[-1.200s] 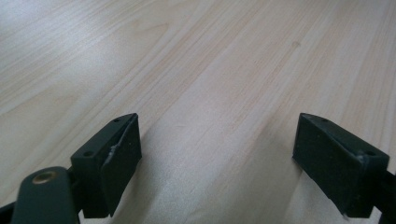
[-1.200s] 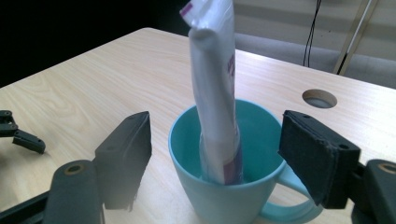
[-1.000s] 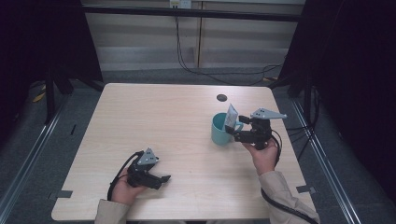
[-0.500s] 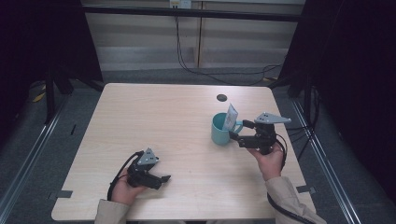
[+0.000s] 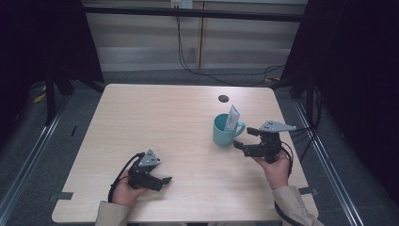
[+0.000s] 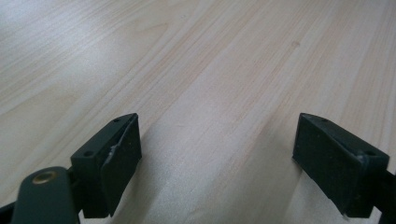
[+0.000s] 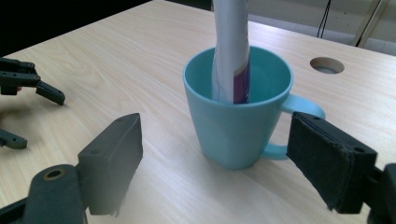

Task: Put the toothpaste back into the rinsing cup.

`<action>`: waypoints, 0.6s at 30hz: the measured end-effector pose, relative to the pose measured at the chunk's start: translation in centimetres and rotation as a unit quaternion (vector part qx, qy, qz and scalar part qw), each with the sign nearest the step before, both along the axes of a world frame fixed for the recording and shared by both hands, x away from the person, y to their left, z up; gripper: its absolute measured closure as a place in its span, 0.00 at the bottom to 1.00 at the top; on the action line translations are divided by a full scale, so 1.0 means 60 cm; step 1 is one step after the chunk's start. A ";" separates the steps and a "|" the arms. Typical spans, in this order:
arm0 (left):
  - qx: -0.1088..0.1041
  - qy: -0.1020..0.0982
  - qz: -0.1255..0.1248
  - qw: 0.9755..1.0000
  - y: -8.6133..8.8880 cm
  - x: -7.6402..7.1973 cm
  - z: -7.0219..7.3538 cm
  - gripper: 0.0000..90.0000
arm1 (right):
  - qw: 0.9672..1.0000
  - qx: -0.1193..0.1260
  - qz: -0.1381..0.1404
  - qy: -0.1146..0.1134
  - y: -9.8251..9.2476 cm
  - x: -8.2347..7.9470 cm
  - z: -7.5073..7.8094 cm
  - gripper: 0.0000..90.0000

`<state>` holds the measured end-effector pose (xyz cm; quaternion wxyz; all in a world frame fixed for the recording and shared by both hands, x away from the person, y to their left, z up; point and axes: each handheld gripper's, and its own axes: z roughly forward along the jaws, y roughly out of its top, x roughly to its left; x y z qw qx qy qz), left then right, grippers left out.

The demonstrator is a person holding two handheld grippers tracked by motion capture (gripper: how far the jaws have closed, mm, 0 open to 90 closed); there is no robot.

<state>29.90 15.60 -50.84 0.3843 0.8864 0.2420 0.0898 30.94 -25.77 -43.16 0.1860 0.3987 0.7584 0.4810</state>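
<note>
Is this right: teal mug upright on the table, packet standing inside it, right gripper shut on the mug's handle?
Not quite. The right gripper is open, short of the teal mug and touching nothing, as the right gripper view shows. The packet does stand inside the upright mug.

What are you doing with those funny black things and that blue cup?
A person holds tongs in each hand at a wooden table. The right tongs are open, just beside a blue mug without touching it. A white and purple packet stands inside the mug. The left tongs are open too, resting low over bare table nearer the person.
</note>
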 end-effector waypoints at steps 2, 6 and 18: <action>0.000 0.000 0.000 1.000 0.000 0.000 0.000 0.17 | 1.000 0.003 0.001 0.002 -0.002 -0.003 -0.003 0.19; 0.000 0.000 0.000 1.000 0.000 0.000 0.000 0.17 | 1.000 0.000 0.002 0.004 -0.005 -0.010 -0.010 0.19; 0.001 -0.001 0.000 1.000 0.000 0.000 0.000 0.17 | 1.000 -0.008 0.011 0.008 -0.017 -0.029 -0.029 0.18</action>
